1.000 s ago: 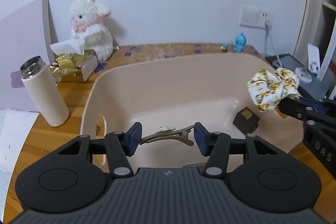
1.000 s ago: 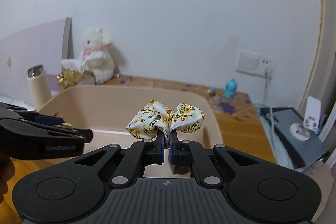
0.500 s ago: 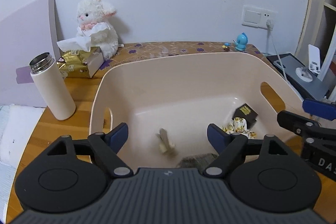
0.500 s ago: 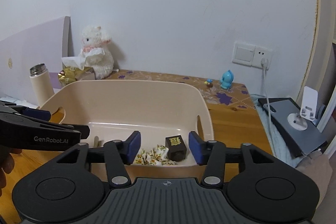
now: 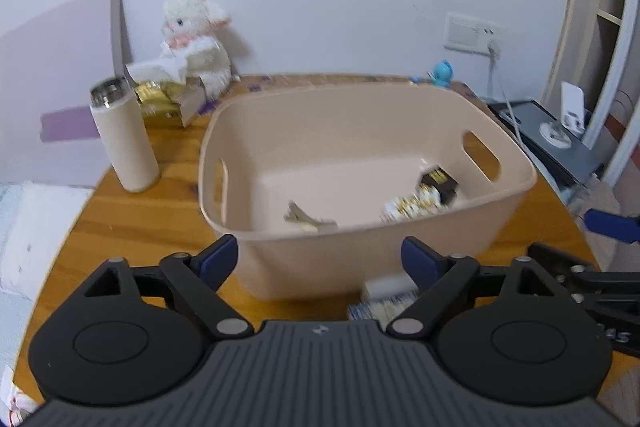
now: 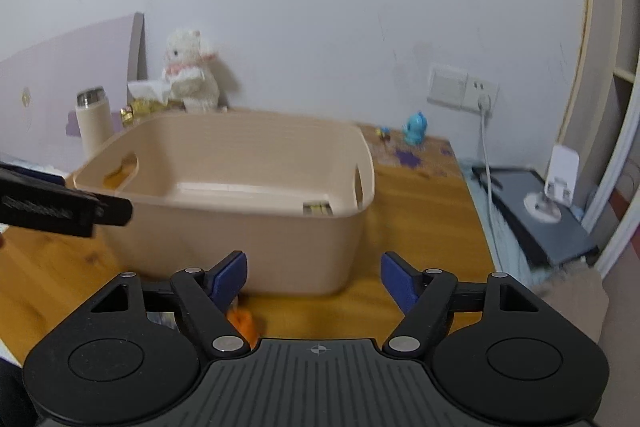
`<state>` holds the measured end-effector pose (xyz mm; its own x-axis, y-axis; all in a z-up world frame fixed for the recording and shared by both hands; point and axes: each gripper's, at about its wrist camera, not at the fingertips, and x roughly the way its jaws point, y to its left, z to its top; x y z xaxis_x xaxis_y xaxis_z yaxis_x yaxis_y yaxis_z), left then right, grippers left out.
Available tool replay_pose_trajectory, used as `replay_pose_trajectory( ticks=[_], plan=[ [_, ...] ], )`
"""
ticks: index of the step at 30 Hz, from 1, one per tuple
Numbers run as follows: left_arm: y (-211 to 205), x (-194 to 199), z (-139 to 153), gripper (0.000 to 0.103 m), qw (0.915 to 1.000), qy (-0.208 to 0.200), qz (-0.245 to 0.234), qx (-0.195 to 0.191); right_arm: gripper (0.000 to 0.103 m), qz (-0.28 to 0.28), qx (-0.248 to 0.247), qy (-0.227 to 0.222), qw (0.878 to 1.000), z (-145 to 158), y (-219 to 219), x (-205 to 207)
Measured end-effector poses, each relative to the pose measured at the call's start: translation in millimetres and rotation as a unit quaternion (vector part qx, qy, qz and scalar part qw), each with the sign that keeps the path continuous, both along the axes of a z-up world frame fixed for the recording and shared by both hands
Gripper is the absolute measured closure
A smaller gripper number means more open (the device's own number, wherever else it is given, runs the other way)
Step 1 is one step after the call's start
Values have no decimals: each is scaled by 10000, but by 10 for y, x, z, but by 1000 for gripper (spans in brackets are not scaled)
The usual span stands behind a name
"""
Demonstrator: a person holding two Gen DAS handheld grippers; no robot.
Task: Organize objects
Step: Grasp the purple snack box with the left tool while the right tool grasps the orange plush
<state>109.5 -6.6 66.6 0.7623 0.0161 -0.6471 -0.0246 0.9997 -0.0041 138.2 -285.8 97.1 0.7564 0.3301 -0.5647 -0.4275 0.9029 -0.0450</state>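
A beige plastic basket (image 5: 516, 183) (image 6: 248, 227) with handle cut-outs stands on the wooden table. Inside it lie a metal hair clip (image 5: 308, 221), a floral scrunchie (image 5: 412, 205) and a small dark box (image 5: 438, 183) (image 6: 318, 209). My left gripper (image 5: 320, 261) is open in front of the basket's near wall, nothing between its fingers. My right gripper (image 6: 314, 275) is open too, empty, in front of the basket's near right corner. A white and blue packet (image 5: 382, 299) lies on the table just before the basket. An orange item (image 6: 242, 323) shows behind the right gripper's left finger.
A beige thermos (image 5: 124, 141) stands left of the basket. Behind it are a tissue box (image 5: 168, 95) and a white plush lamb (image 5: 196, 39). A small blue figurine (image 6: 416, 129) sits by the wall. A dark device (image 6: 536, 211) with a cable lies off the table's right edge.
Both grippers let go: hair clip and scrunchie dropped into the basket. Both then pulled back toward me and down, and their jaws opened wider.
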Motion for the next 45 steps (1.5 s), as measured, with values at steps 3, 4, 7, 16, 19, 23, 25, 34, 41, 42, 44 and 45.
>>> replay_pose_trajectory(
  ticks=[3,4,7,16,19,23,25,34,41,42,44,45],
  plan=[
    [-78,-90,-75,13,9999,114,-119,10,27,-81,-71,214,9997,-170,-49,-22],
    [-106,-111,-112,13,9998,144,-151,34,27,-113,-98,289,9995,-227,-63,-25],
    [-174,-128,-253,13,9993,302,-212,45,27,-165,-164,504,9985,-384,-101,-33],
    [-365,-77,-703,13,9974,670,-278,-29,26,-279,-271,831,9958,-632,-226,-44],
    [-400,-44,-845,13,9962,824,-253,-140,26,-295,-302,883,9952,-683,-230,-46],
    [-384,-2,-978,13,9936,952,-297,-536,26,-266,-331,923,9948,-733,-218,-55],
    [-363,30,-1035,13,9921,1034,-255,-661,25,-250,-347,939,9947,-752,-200,-55],
    [-284,3,-1075,13,9937,1042,-74,-404,24,-68,-318,1005,9944,-790,-89,-54],
    [-110,-30,-1067,14,9937,1032,-28,-430,18,186,-287,1021,9942,-816,59,-44],
    [-102,-32,-1068,14,9937,1034,-53,-436,18,217,-273,1023,9941,-818,84,-41],
    [-71,-42,-1057,18,9936,1029,-82,-450,18,297,-280,1036,9938,-826,148,-35],
    [-55,-48,-1048,18,9936,1032,-98,-458,17,331,-296,1029,9937,-829,182,-33]
  ],
)
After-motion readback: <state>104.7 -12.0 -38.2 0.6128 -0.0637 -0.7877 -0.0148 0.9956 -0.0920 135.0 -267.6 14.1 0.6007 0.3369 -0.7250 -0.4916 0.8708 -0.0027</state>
